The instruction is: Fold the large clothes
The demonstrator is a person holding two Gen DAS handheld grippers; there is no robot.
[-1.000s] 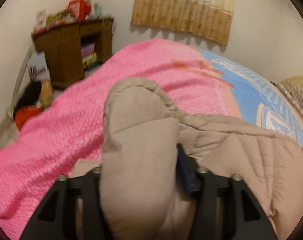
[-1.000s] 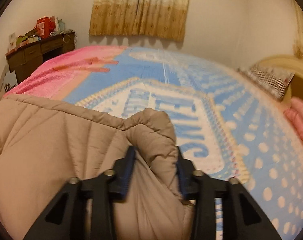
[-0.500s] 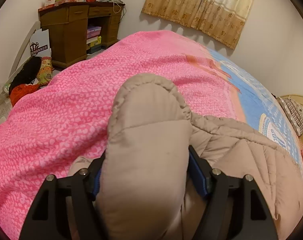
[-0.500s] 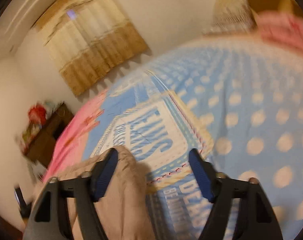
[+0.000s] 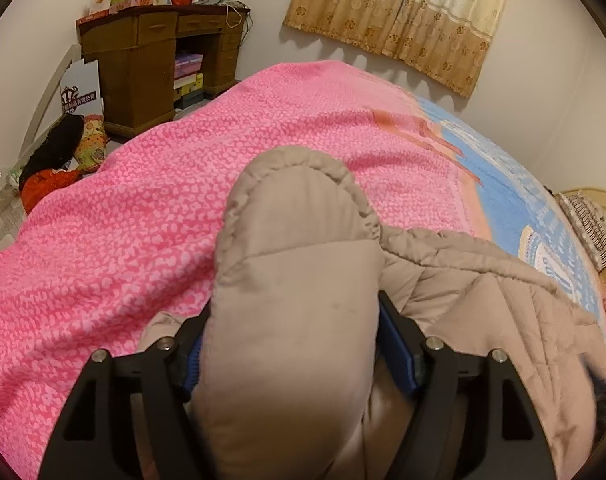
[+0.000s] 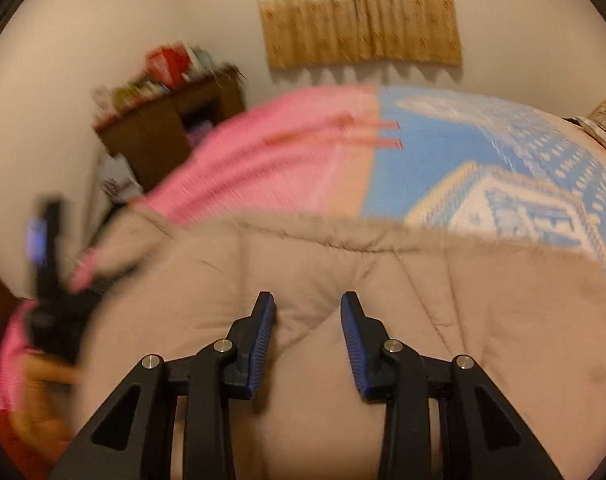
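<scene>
**Left tongs clamped on a puffy jacket, right tongs spread above it**

So the big beige quilted jacket (image 5: 483, 320) is lying on the bed, spread over the spot where the pink blanket (image 5: 143, 220) meets the blue patterned blanket (image 5: 515, 184). In the left wrist view a rounded, stitched-edge part of it sticks up right between the fingers, and the left tongs (image 5: 299, 344) are clenched on that thick fold, blue pads pressed into the fabric on both sides. The rest of the jacket trails off to the right and lower right of that view.

The right tongs (image 6: 307, 332) are released, fingers apart with nothing between them, only the flat quilted back of the jacket (image 6: 383, 280) in the gap behind. Can't tell if the tips actually touch the fabric or just hover over it. That view is pretty smeared, especially on the left side, where a dark blurry shape shows by the raised bit of jacket, too blurred to say much about it.

Background stuff: a brown wooden desk (image 5: 143, 64) against the wall past the bed with red and green clutter on top, a white paper bag (image 5: 81, 86) leaning beside it, and a tan curtain (image 5: 403, 20) on the far wall. A striped pillow (image 5: 591, 224) sits at the right edge by the headboard
</scene>
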